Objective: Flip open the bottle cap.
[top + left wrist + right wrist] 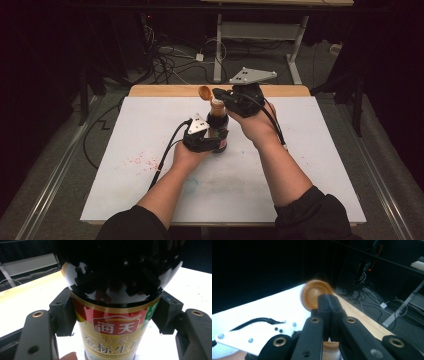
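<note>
At tabletop centre, left claw clamps the upright soy sauce bottle. Right claw, pinched closed on the flip cap, is opening it. Next: swing the cap fully back, bottle held firm.

Dark sauce bottle standing upright mid-desk

A gold and red label with Chinese characters is wrapped around its body; its orange-brown flip cap is swung open and tilted back beside the neck at the top.
</note>
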`<action>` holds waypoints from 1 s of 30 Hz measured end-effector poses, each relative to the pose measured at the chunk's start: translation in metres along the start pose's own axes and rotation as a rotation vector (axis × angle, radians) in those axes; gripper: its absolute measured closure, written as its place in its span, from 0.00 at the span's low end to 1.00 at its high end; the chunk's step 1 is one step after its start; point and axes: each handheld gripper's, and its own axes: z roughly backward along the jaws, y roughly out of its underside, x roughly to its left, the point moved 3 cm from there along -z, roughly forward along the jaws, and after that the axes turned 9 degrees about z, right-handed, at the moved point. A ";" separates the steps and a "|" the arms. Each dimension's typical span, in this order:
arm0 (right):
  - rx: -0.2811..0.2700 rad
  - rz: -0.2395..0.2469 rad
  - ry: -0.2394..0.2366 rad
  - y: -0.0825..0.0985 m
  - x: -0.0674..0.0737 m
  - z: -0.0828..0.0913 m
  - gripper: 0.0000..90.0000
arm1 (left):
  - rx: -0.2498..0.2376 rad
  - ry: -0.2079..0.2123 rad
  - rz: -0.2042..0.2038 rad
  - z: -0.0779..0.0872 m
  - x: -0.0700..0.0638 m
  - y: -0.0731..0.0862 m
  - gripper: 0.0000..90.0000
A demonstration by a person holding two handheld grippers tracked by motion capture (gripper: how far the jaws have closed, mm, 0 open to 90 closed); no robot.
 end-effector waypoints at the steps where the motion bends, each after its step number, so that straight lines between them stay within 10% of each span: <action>1: -0.001 0.002 -0.003 -0.001 0.001 -0.001 1.00 | 0.000 0.000 0.000 0.000 0.000 0.000 0.33; 30: 0.020 -0.068 0.053 0.045 -0.021 0.021 1.00 | 0.001 0.003 0.007 0.000 0.000 0.000 0.32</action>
